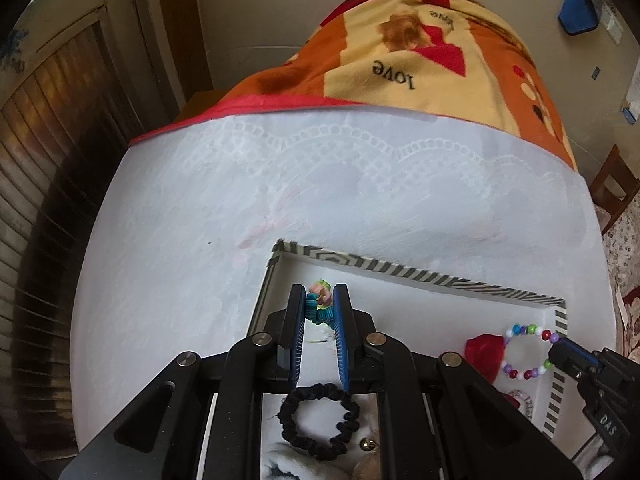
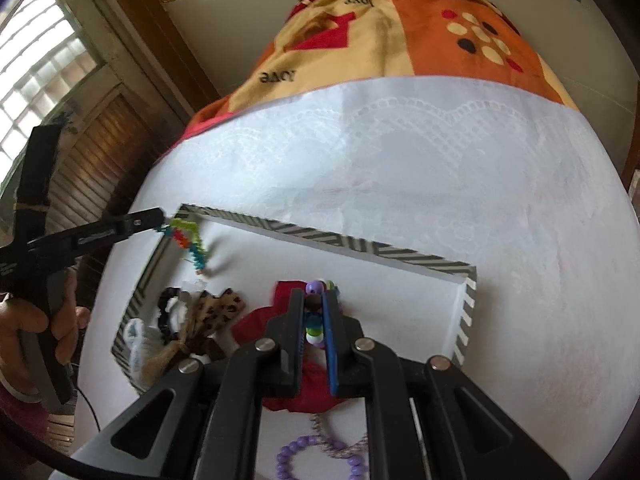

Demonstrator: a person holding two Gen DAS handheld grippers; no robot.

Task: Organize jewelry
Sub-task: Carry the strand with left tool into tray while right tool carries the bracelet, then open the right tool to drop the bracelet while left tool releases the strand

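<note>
My left gripper (image 1: 319, 300) is shut on a teal multicoloured bead bracelet (image 1: 318, 307), held above the far left corner of a white tray with a zebra-striped rim (image 1: 400, 270). In the right wrist view the same bracelet (image 2: 191, 245) dangles from the left gripper (image 2: 162, 216). My right gripper (image 2: 313, 298) is shut on a bracelet of large coloured beads (image 2: 315, 322) over a red cloth piece (image 2: 256, 324). The left wrist view shows that beaded bracelet (image 1: 527, 350) as a hanging loop pinched by the right gripper (image 1: 554, 354).
Inside the tray lie a black scrunchie (image 1: 318, 420), a leopard-print bow (image 2: 218, 306), a purple bead bracelet (image 2: 292, 456) and a small bell (image 1: 367, 445). White lace cloth (image 2: 400, 168) covers the round table; an orange blanket (image 1: 420, 64) lies behind. A hand (image 2: 60, 328) grips the left tool.
</note>
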